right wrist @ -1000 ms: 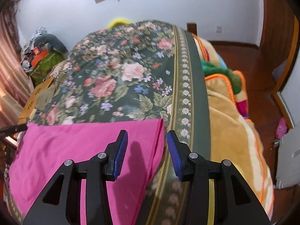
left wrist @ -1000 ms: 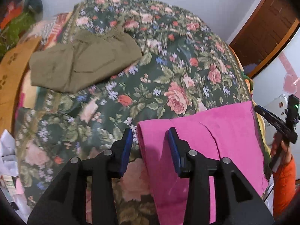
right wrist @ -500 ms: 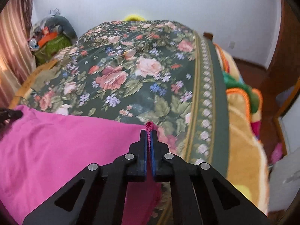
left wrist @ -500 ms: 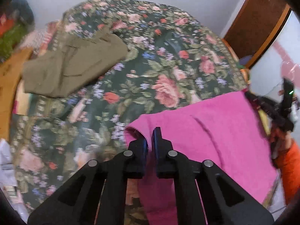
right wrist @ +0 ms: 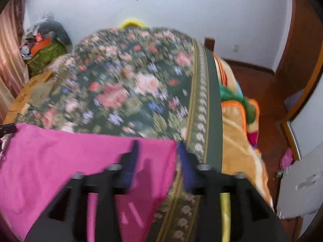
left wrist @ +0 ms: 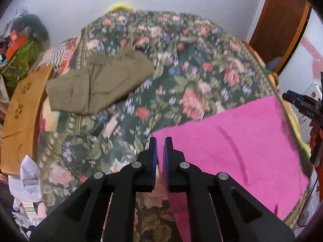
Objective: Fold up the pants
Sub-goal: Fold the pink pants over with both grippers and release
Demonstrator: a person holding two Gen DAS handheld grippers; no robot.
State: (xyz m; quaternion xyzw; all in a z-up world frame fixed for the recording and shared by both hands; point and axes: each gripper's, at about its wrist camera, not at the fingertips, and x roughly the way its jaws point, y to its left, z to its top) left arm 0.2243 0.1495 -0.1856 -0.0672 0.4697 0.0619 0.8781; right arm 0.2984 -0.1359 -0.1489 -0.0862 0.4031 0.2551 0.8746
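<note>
Since a second ago: both grippers raised, pink pants (left wrist: 232, 141) corner lifted, then let go on right. Left gripper (left wrist: 159, 147) pinched shut on left corner of pants. Right gripper (right wrist: 157, 151) opening, right corner between jaws, not pressed. Pants flat on near edge of floral bedspread (left wrist: 181, 70); folded olive garment (left wrist: 97, 82) well apart.

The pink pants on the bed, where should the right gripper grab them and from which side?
Grip the far right corner of the pink pants, coming from the right edge of the floral bedspread. They lie flat, so only the edges offer a fold to pinch, and that corner sits between the right gripper's opening jaws. The left gripper is shut at the opposite corner.
</note>
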